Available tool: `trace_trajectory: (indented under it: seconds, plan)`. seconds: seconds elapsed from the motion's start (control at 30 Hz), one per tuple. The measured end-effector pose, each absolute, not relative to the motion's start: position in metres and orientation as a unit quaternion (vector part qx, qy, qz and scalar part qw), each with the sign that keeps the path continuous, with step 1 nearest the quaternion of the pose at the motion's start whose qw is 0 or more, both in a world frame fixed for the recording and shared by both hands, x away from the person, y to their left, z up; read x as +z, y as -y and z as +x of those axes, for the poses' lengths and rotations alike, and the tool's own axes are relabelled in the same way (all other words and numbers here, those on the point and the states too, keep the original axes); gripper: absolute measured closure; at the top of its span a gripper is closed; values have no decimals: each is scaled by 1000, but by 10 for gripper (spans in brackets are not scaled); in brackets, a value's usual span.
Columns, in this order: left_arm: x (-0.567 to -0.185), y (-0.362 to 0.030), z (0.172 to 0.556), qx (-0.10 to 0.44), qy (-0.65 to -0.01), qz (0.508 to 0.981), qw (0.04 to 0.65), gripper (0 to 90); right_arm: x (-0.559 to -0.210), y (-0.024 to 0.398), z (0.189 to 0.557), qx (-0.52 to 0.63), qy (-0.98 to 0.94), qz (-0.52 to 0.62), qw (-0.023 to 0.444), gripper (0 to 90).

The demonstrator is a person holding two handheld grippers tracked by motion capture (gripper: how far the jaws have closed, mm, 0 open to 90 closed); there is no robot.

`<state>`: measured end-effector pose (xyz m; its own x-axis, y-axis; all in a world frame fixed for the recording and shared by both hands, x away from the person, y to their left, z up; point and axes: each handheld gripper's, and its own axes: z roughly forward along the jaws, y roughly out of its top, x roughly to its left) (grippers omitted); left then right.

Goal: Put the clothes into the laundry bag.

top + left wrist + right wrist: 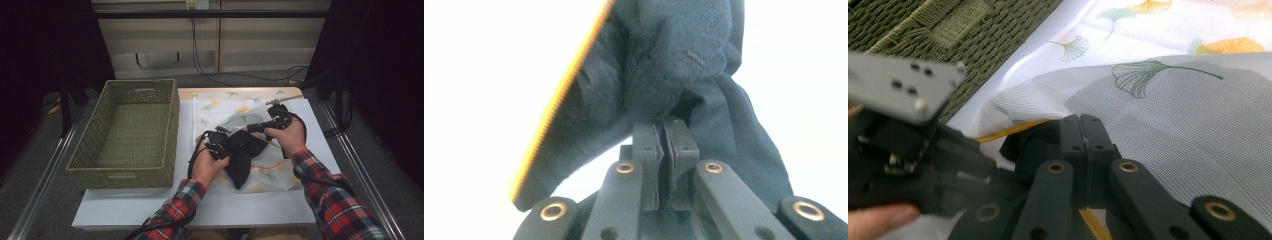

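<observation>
White bench (125, 210), wicker basket (125, 132) left. Both tools, left (223, 146) and right (260, 127), clamped on black garment (245, 155); soft, limp, light; grip edges.

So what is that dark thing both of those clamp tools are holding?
It is a black cloth with an orange-yellow edge, soft and crumpled like fabric. It is bunched between the two hands, over a white leaf-printed cloth. The left gripper pinches a fold, jaws shut on it. The right gripper is also shut, an orange edge showing between its jaws.
</observation>
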<state>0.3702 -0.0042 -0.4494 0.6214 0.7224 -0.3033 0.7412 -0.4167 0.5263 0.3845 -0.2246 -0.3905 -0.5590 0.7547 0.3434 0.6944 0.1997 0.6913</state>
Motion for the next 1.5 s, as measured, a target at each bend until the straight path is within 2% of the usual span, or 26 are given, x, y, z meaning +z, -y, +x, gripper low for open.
trace_trajectory:
  seconds: [0.57, 0.63, 0.77, 0.97, 1.13, 1.27, 1.5]
  plan:
    - [-449, 10, 392, 39, -434, 823, 364, 845, -390, 224, 385, 430, -773, 466, 32, 900]
    - [-453, 10, 393, 29, -431, 831, 350, 788, -389, 224, 385, 430, -773, 465, 32, 900]
    - [-458, 10, 389, 24, -424, 833, 355, 626, -390, 225, 385, 428, -773, 467, 32, 900]
    - [-454, 6, 383, 6, -407, 842, 355, 431, -392, 225, 385, 424, -773, 471, 34, 900]
    - [-452, 6, 375, 5, -400, 844, 356, 314, -392, 225, 385, 424, -775, 468, 35, 900]
    - [-452, 3, 369, -1, -392, 849, 354, 247, -392, 225, 385, 423, -774, 469, 38, 900]
    - [-450, 1, 364, 2, -380, 859, 342, 231, -395, 227, 387, 421, -773, 473, 38, 900]
